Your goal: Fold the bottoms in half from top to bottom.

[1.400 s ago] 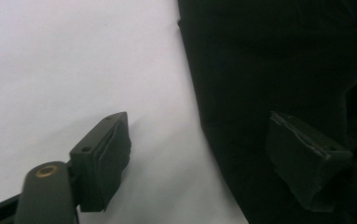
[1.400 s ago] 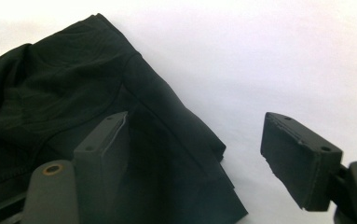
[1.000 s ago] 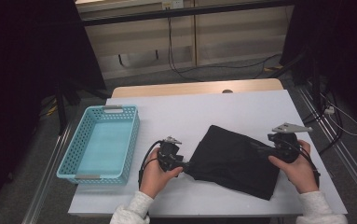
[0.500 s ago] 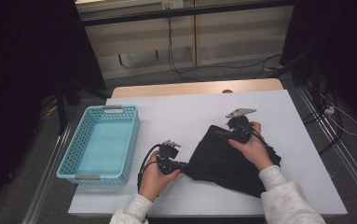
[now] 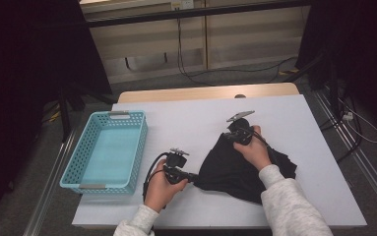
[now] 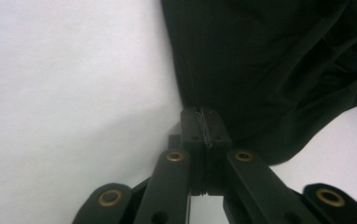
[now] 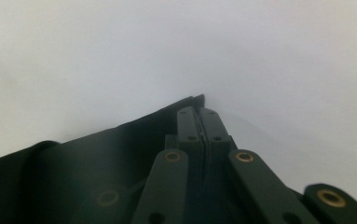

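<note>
Both grippers are now clamped on the black cloth (image 5: 240, 169): my left gripper (image 5: 192, 177) pinches its near-left edge, my right gripper (image 5: 230, 133) has just closed on the far corner. It lies crumpled on the white table (image 5: 196, 118), right of the middle. I judge the folding is beginning; next I should lift and bring one corner over. Well apart at the left stands a blue basket (image 5: 90, 182), not in my way.

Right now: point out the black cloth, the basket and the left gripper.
black cloth (image 5: 230, 169): high view, middle of the fabric.
basket (image 5: 139, 142): high view, right wall.
left gripper (image 6: 203, 122): left gripper view, shut jaw tips pinching the cloth's edge.
</note>
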The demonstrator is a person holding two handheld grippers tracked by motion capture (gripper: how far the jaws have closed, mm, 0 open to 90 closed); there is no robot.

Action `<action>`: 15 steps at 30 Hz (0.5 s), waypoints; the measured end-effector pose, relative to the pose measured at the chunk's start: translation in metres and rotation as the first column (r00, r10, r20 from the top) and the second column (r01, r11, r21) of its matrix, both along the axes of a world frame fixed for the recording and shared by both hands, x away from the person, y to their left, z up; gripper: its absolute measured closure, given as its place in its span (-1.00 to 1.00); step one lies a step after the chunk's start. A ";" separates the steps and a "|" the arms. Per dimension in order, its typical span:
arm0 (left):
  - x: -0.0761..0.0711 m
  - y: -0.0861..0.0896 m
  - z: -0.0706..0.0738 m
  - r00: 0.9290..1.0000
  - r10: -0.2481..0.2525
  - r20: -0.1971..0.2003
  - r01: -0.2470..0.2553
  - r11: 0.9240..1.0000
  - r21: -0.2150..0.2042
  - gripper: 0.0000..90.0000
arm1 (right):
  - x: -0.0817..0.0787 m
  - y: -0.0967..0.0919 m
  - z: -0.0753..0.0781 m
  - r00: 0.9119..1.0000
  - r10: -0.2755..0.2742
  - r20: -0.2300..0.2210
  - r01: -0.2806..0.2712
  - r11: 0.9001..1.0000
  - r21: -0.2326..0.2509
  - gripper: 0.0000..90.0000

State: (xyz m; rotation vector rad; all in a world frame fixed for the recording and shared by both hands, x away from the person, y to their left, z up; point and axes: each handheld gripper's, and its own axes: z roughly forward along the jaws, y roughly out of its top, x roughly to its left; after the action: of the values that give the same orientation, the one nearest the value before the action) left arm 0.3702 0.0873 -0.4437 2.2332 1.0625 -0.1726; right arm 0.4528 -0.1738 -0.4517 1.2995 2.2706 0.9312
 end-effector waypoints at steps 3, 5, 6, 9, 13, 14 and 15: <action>0.006 0.006 0.005 1.000 0.016 0.011 -0.016 1.000 -0.011 1.00 | 0.002 -0.011 0.010 0.997 -0.052 0.056 0.050 0.998 0.037 0.98; 0.008 0.008 0.006 1.000 0.029 0.011 -0.029 0.999 -0.022 1.00 | 0.003 -0.013 0.012 0.996 -0.062 0.061 0.060 0.997 0.039 0.98; 0.010 0.011 0.006 0.999 0.036 0.010 -0.036 0.999 -0.035 1.00 | 0.005 -0.019 0.013 0.994 -0.085 0.062 0.082 0.995 0.054 0.98; 0.013 0.014 0.007 0.999 0.049 0.011 -0.048 0.997 -0.060 1.00 | 0.006 -0.025 0.011 0.993 -0.104 0.048 0.100 0.992 0.076 0.98; 0.015 0.016 0.006 0.999 0.053 0.014 -0.052 0.998 -0.027 0.82 | 0.005 -0.019 0.009 0.993 -0.101 0.057 0.098 0.993 0.068 0.50; 0.015 0.016 0.006 0.999 0.053 0.014 -0.052 0.998 -0.027 0.78 | 0.004 -0.018 0.010 0.993 -0.097 0.065 0.093 0.994 0.055 0.47; 0.015 0.018 0.005 0.997 0.072 0.013 -0.072 0.997 -0.024 0.70 | 0.003 -0.018 0.012 0.993 -0.088 0.079 0.084 0.995 0.048 0.36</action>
State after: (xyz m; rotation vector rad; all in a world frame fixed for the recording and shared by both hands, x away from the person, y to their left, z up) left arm 0.3854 0.1049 -0.4383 2.1691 1.1257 -0.1372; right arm 0.4555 -0.1921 -0.4395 1.3417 2.1268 0.9918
